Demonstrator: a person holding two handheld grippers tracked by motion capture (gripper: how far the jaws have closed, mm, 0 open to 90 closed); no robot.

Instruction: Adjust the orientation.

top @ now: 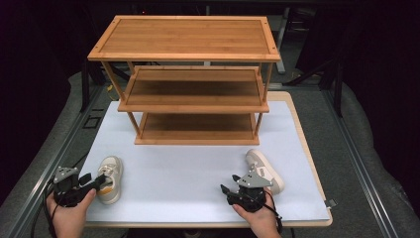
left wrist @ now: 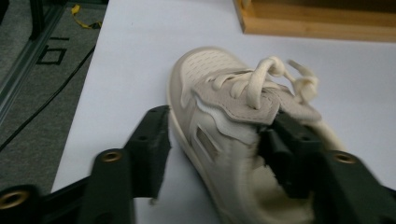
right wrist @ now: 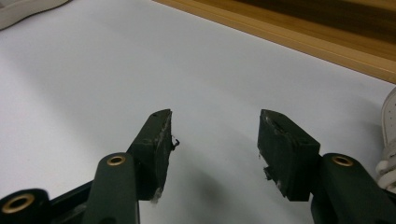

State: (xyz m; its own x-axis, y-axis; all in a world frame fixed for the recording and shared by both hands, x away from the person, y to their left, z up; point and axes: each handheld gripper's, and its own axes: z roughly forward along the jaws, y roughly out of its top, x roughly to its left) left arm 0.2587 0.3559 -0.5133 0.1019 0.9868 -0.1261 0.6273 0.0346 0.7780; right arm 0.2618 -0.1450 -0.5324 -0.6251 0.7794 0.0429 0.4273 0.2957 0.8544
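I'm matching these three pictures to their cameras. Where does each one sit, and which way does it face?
High view: above the person's side, looking forward and down at the wooden shelf rack; both hands and grippers show.
Left gripper view: rides the left gripper, facing the left shoe between its jaws.
Right gripper view: rides the right gripper, facing bare white mat.
All share the mat and rack.

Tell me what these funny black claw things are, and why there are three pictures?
They are tongs that a person holds, one in each hand. The top picture looks down from above the table. The other two come from little cameras riding on each pair of tongs. On the white mat stand a wooden shelf rack and two small cream shoes. The left tongs reach around the left shoe: one jaw is inside it, the other is outside and not yet touching. The right tongs are open with nothing between them, next to the right shoe.
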